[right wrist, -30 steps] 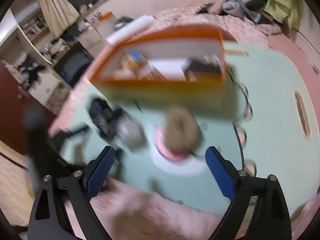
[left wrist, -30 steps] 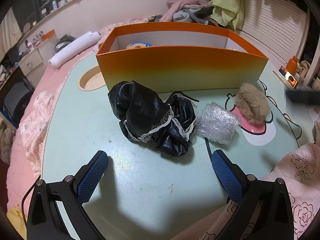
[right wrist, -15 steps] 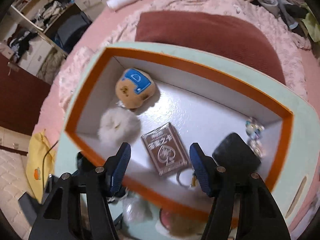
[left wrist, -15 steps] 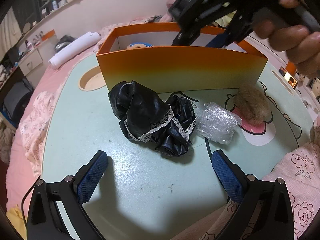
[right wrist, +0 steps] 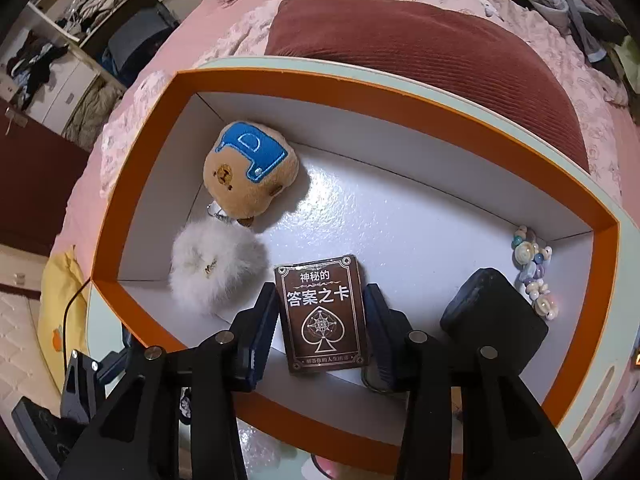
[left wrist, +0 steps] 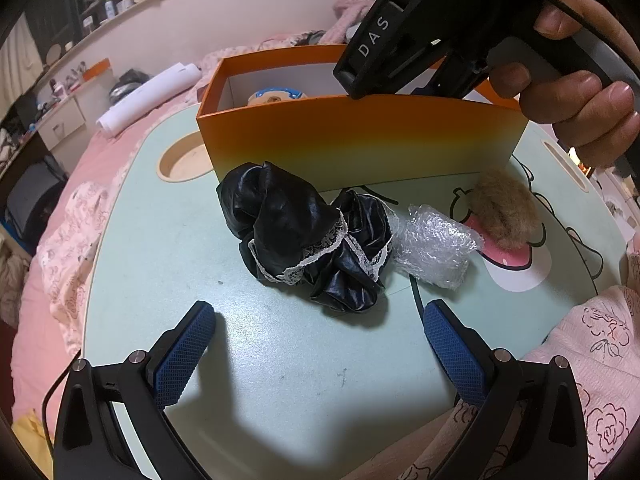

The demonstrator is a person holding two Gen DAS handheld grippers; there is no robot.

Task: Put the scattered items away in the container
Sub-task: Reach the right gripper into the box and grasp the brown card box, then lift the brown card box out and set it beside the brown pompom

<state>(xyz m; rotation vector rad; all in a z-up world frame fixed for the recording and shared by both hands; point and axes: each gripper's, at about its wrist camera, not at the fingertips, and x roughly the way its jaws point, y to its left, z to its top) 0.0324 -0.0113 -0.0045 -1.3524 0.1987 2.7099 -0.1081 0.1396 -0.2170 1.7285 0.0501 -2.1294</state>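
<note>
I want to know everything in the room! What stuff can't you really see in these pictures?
- Left wrist view: the orange box front wall hides most of its inside; only the bear plush top peeks out.
- Left wrist view: the right gripper's fingertips sit behind that wall.
- Right wrist view: whether the right gripper pinches the card box or just straddles it.
- Right wrist view: the bead string is too small to read.

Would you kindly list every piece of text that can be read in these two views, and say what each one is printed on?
"神秘的" and "答案之卡": on the brown card box in the orange box.
"D": on the bear plush, on its blue cap.
"DAS": on the right gripper, on its black body.
Bottom line on the card box: too small to read.
White label atop the right gripper: too blurred.
</note>
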